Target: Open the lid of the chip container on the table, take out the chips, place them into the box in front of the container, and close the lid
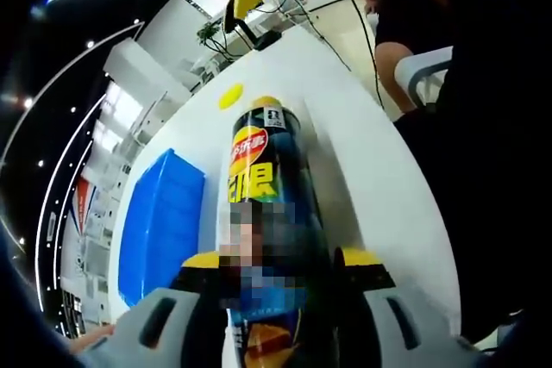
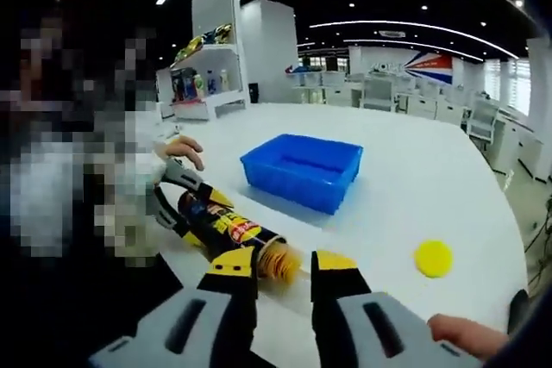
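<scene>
The chip container [image 2: 226, 228] lies tilted low over the white desk [image 2: 414, 174], held around its body by the left tongs [image 1: 280, 265], whose yellow-tipped jaws are clamped on either side of the dark can. Its mouth is open and a stack of chips [image 2: 278, 259] shows at the rim, right beside the jaws of the right tongs [image 2: 283, 275]. Those jaws stand apart with nothing between them. The yellow lid [image 2: 433, 258] rests flat on the desk, well apart from the can, and the blue box [image 2: 302, 170] sits beyond the can's mouth, near the middle of the desk.

The step in hand looks like drawing the chips out. To do it well, the left tongs should keep the can steady and its mouth aimed toward the box, tilted only enough for the stack to slide forward. The right tongs should close gently on the edges of the stack, since chips crack under a hard squeeze, and carry it low to the box. A few at a time is likely safer than the whole stack.
</scene>
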